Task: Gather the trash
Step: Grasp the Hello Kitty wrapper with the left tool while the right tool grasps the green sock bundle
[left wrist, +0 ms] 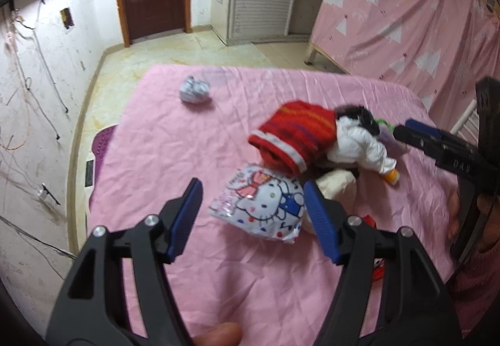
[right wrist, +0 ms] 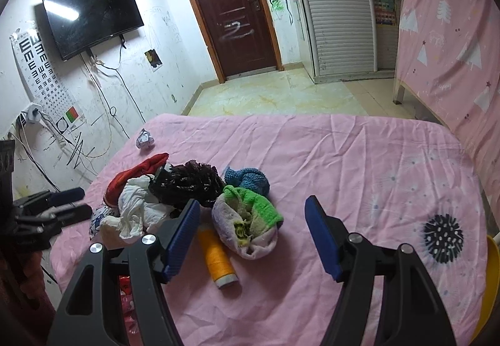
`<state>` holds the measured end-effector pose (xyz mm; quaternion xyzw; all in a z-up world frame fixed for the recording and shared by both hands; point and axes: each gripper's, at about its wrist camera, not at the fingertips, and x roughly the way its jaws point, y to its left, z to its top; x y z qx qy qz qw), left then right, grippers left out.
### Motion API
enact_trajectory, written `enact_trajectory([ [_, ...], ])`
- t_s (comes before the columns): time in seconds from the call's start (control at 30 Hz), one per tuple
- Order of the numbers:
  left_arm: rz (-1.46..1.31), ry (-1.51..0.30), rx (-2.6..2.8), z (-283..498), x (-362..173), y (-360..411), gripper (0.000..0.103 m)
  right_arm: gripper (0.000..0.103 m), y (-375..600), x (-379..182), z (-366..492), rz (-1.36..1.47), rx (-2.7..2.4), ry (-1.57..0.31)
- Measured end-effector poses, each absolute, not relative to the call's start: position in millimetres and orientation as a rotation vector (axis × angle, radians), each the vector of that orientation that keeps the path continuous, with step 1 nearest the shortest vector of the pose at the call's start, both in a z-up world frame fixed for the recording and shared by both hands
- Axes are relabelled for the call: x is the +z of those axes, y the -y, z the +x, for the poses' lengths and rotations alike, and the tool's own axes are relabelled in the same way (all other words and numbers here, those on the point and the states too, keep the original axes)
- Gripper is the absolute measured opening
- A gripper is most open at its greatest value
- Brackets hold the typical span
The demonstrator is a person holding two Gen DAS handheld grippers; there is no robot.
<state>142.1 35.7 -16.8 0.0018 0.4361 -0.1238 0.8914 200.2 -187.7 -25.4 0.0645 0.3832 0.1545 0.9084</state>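
My left gripper hangs open over the pink sheet, a white cartoon-cat wrapper lying just beyond its fingers, nearer the right pad. A crumpled paper ball sits far back on the left. The pile holds a red knitted sock, white crumpled tissue and a black plastic bag. My right gripper is open above a green and lilac sock and an orange thread spool. Each gripper shows at the edge of the other's view.
A blue knitted piece lies behind the pile. A red wrapper peeks out by my left gripper's right finger. A purple mat sticks out at the sheet's left edge. A yellow chair edge is at right. Tiled floor, a door and a pink curtain lie beyond.
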Motion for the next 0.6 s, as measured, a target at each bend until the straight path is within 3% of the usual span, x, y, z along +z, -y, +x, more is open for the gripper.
enact_trajectory([
  [0.3,-0.024,-0.922,-0.267,151.6,-41.1,-37.0,0.069,0.063,181.2,-45.4,216.0,0.131,0.315,-0.852],
  [0.5,0.036,-0.888,-0.261,141.4,-47.5,-31.3,0.045,0.062,178.6,-51.9,221.8,0.146,0.342,-0.894],
  [0.6,0.029,-0.883,-0.249,138.8,-45.2,-31.3,0.039,0.035,179.3,-52.4,222.8,0.152,0.361,-0.899],
])
